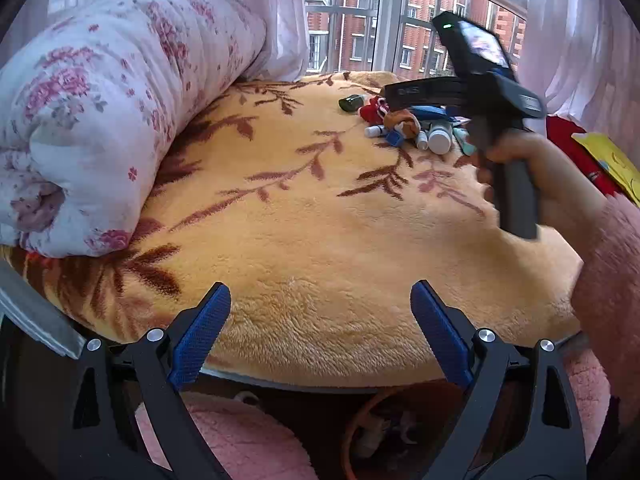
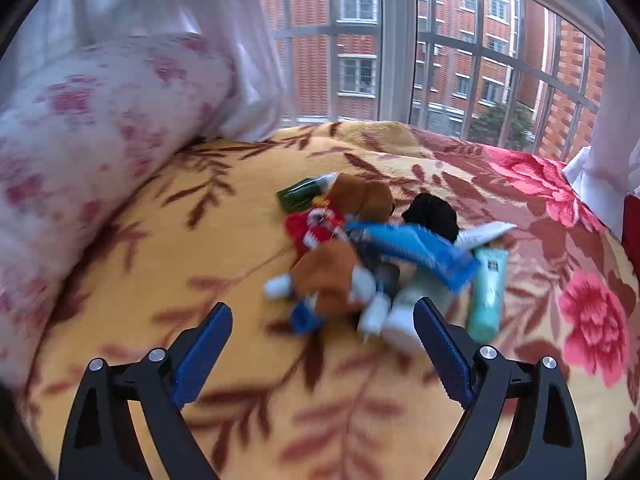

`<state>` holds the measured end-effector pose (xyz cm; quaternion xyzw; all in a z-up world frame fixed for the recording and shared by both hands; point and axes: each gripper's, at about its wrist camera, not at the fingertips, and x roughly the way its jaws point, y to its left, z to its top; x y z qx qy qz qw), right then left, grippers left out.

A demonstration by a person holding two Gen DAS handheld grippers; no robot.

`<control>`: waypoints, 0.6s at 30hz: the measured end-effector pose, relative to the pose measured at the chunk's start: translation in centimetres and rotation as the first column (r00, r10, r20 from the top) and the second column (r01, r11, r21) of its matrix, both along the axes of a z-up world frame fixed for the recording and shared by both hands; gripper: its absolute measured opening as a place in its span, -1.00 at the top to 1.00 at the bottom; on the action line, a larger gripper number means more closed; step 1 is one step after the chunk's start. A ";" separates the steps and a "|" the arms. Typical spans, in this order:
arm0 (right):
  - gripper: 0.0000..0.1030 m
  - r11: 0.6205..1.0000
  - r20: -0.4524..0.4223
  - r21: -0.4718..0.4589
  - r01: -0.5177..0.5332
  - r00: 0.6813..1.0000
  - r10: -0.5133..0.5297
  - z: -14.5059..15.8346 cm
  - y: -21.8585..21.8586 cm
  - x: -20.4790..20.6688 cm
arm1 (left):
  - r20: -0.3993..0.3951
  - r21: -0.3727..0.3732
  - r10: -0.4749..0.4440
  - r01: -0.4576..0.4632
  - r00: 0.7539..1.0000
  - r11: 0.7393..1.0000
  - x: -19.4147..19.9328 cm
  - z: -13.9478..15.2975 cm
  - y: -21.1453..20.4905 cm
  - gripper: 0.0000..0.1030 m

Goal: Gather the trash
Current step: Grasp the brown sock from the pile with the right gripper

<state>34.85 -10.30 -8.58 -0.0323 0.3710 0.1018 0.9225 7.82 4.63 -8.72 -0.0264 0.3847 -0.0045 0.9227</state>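
Below the left gripper (image 1: 320,354), between and under its two blue fingers (image 1: 200,344), an orange-rimmed bin (image 1: 374,432) sits on the floor at the foot of the bed, likely put there so that trash can be dropped straight off the edge; what is inside is too dark to tell. This gripper's jaws are spread wide with nothing between them, probably waiting while the other one works. Ahead of its fingers stretches the yellow leaf-patterned blanket (image 1: 320,216), with one rolled flowered quilt (image 1: 104,112) off to the left, seemingly pushed aside to free the bed top. Further ahead and to the right, a hand (image 1: 536,176) grips the handle of the right gripper (image 2: 322,354), which is aimed at the pile of trash (image 2: 384,256). In the right wrist view this gripper's jaws are also released and empty, and the pile lies just beyond the fingertips, its nearest pieces reaching the inner side of the right finger (image 2: 442,354). The view is blurred, so the count is rough: one blue wrapper (image 2: 416,250), one pale green tube (image 2: 488,296), one dark green bottle (image 2: 304,194), one red packet (image 2: 316,224), two brown lumps, one black lump (image 2: 434,214) and at least two small white bottles. Beyond the pile is the window (image 2: 400,40).
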 end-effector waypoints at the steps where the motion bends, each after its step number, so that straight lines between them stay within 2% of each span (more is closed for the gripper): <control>1: -0.76 1.000 -0.012 -0.020 0.009 1.000 -0.010 -0.4 0.4 0.9 | -0.003 -0.007 -0.001 0.001 1.000 1.000 0.2 -0.1 0.1 -0.73; 2: -0.70 0.999 -0.026 -0.046 0.017 0.999 -0.018 -0.9 0.8 1.9 | -0.007 -0.011 0.001 -0.001 1.000 1.000 0.4 -0.2 0.3 -0.73; 4: -0.31 0.995 -0.082 -0.097 0.032 0.996 -0.041 -2.2 1.6 3.8 | -0.012 -0.017 0.008 -0.008 1.000 1.000 0.7 -0.4 0.6 -0.73; 5: -0.25 0.993 -0.127 -0.115 0.034 0.991 -0.049 -3.0 1.9 4.6 | -0.014 -0.021 0.010 -0.010 1.000 1.000 0.9 -0.4 0.8 -0.73; 6: -0.16 0.991 -0.131 -0.122 0.046 0.989 -0.063 -3.3 1.9 4.9 | -0.019 -0.025 0.012 -0.013 1.000 1.000 1.0 -0.6 0.9 -0.73; 7: 0.19 0.992 -0.119 -0.116 0.051 0.991 -0.065 -3.2 1.8 4.7 | -0.023 -0.026 0.016 -0.016 1.000 1.000 1.1 -0.7 1.0 -0.73; 9: 0.36 0.995 -0.142 -0.087 0.043 0.988 -0.055 -3.1 1.5 4.3 | -0.026 -0.032 0.018 -0.019 0.999 0.999 0.9 -0.8 1.2 -0.73; 12: 0.43 0.999 -0.137 -0.046 0.019 0.990 -0.025 -2.2 0.8 2.5 | -0.028 -0.039 0.022 -0.023 0.999 0.999 0.8 -0.8 1.3 -0.73; 18: 0.43 0.995 -0.070 0.090 -0.042 0.996 0.049 1.7 -2.3 -5.4 | -0.017 -0.035 0.002 -0.002 1.000 0.999 0.7 -0.1 0.6 -0.73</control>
